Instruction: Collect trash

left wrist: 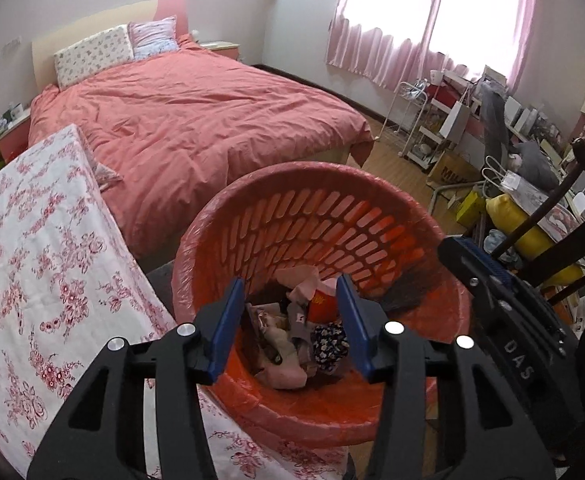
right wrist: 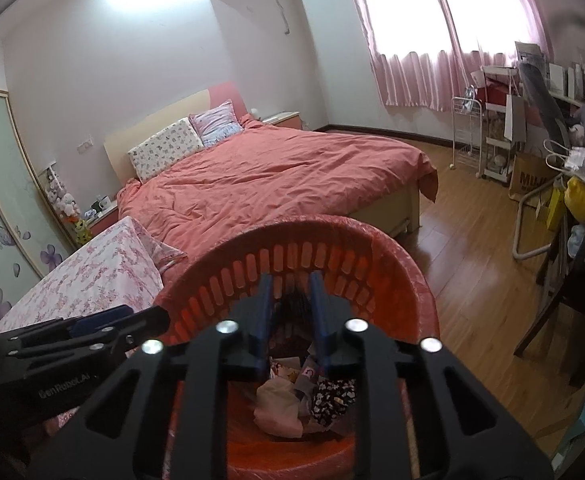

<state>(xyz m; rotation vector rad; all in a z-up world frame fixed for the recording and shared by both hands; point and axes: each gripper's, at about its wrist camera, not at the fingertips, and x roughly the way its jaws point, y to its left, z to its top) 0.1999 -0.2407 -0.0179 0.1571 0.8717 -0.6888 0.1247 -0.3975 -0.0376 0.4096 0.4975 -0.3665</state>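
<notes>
Left wrist view: left gripper [left wrist: 290,300] of matte black plastic with flat blue rubbery pads [left wrist: 224,330], spread wide above the mouth of a round orange plastic waste basket [left wrist: 372,240], nothing between the pads. Basket wall pierced with rows of oblong slots, rim wrapped in a thin crinkled red plastic liner [left wrist: 220,392]. At the basket bottom, a heap of crumpled trash [left wrist: 292,344]: pale pink tissue-like wads, an orange scrap, a dark piece with small white flowers. Right gripper [left wrist: 468,256] entering from the right edge over the rim, seen side-on, black body with a ridged blue pad. Left of the basket, a white cloth printed with red flowers [left wrist: 32,260], draped smooth over a boxy shape. Behind, a wide bed under a wrinkled coral-pink duvet [left wrist: 196,112], two soft patterned pillows at the headboard.

Right wrist view: right gripper [right wrist: 291,292] pointing into the same basket [right wrist: 396,264], blue pads [right wrist: 263,312] parallel, a narrow gap between them, gripping nothing clearly visible; a dark blurred shape behind the gap, unclear whether held. Same trash heap [right wrist: 304,396] below, inside the glossy liner. Left gripper [right wrist: 104,320] at the lower left, flat and side-on. Polished wooden plank floor [right wrist: 472,260] to the right, sheer pink pleated curtains [right wrist: 420,76] at the bright window
</notes>
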